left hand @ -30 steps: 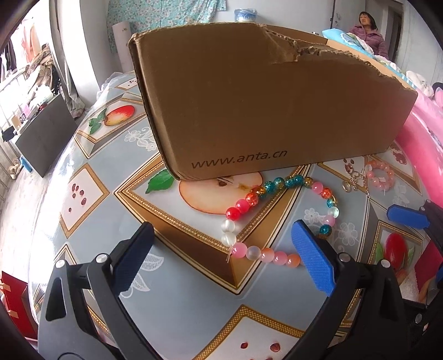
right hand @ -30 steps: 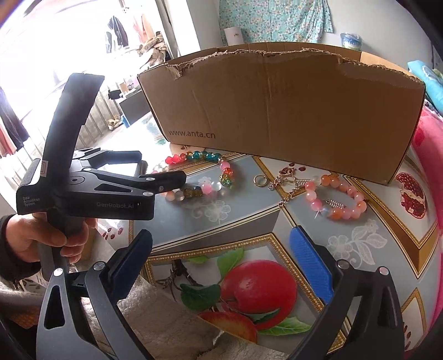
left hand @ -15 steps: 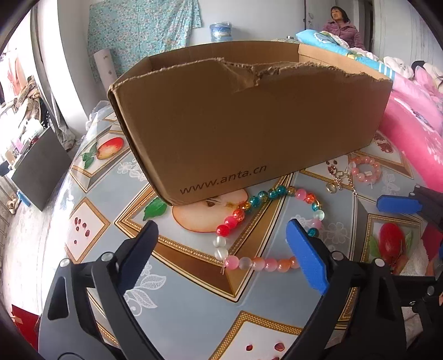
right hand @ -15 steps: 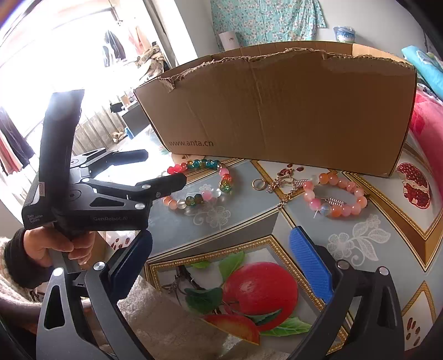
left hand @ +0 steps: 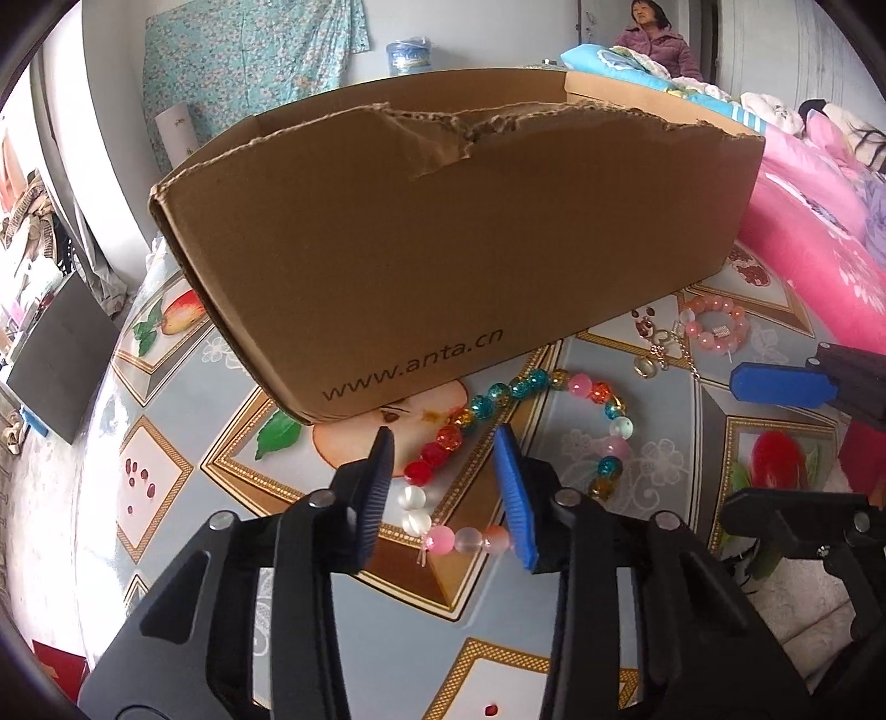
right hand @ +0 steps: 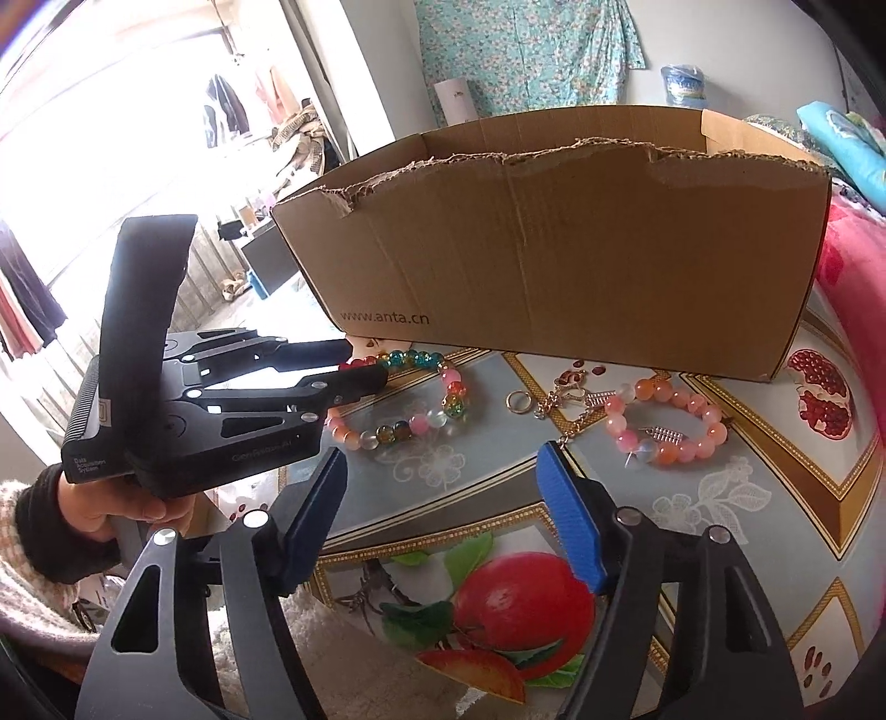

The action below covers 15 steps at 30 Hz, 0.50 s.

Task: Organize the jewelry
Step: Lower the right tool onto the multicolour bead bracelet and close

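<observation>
A multicoloured bead bracelet point(left hand: 554, 421) lies on the patterned tablecloth in front of a brown cardboard box point(left hand: 454, 243). My left gripper point(left hand: 448, 498) is partly closed, its jaws either side of the bracelet's red and white beads, still with a gap. It also shows in the right wrist view point(right hand: 354, 365) over the same bracelet point(right hand: 432, 410). A pink bead bracelet point(right hand: 670, 426) and a gold chain with a ring point(right hand: 554, 399) lie to the right. My right gripper point(right hand: 443, 520) is open and empty, hovering near the table's front edge.
The box point(right hand: 554, 249) is open-topped with a torn front rim. A pink quilt point(left hand: 814, 243) borders the table on the right. A white fluffy cloth point(right hand: 343, 653) lies at the front edge. A person point(left hand: 653, 39) sits far behind.
My left gripper has narrowed from wide open to a small gap and moved forward over the multicoloured bracelet. The right gripper has barely moved.
</observation>
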Tool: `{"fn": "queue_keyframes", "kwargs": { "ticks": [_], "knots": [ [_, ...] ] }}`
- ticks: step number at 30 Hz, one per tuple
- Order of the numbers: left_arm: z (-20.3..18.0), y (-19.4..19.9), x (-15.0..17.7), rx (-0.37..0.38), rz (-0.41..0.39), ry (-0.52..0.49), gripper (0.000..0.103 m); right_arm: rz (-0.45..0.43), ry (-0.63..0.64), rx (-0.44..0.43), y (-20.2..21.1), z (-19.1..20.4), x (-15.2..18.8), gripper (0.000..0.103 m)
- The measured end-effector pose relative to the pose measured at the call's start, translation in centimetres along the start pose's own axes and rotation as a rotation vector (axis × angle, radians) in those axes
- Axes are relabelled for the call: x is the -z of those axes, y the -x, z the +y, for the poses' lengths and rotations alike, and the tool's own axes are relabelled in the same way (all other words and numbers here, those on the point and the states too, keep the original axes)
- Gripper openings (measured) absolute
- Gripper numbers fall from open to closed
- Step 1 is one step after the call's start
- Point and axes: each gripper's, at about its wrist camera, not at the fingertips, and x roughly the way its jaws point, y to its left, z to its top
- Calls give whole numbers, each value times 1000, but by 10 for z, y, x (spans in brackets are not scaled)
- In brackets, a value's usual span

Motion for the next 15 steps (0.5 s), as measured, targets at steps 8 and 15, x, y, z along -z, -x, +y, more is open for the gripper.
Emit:
{"fn": "queue_keyframes", "kwargs": {
  "ticks": [8, 15],
  "knots": [
    [-25, 11, 11, 49, 19, -60, 9, 10, -13, -1, -4, 0, -3, 45],
    [-32, 25, 24, 88, 36, -20, 9, 17, -9, 9, -8, 7, -7, 31]
  ]
}}
